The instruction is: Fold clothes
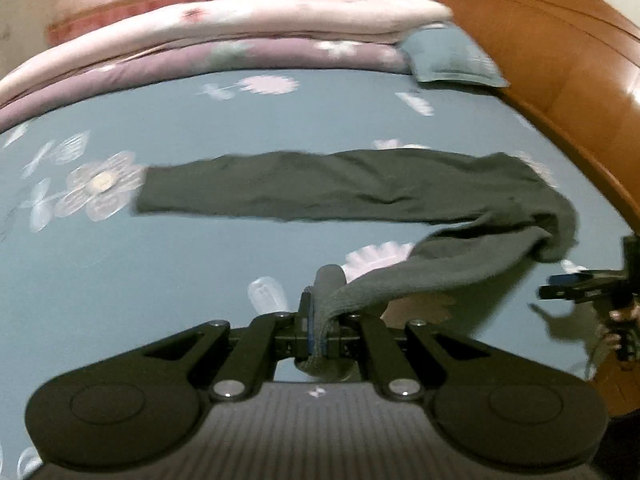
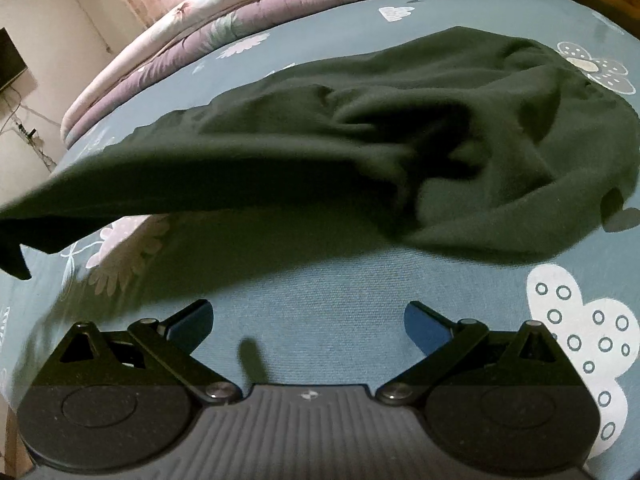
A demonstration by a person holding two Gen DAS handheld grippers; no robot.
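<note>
Garment: dark green garment (image 1: 320,188) on my bed (image 1: 160,264), mid-frame in the left wrist view.
Long axis: one long part runs straight left to right across that frame, its open end toward the left; a second part bends back from the right end toward lower centre.
Left gripper: my left gripper (image 1: 318,320) is clamped on the end of that second part, lifting it off the sheet.
Right gripper: my right gripper (image 2: 308,324) stands apart with nothing between, low over bare sheet.
Only left view: wooden headboard (image 1: 540,60), upper right.
Only right view: bunched folds of the garment's right end; folded quilts (image 2: 224,12), upper left.
</note>
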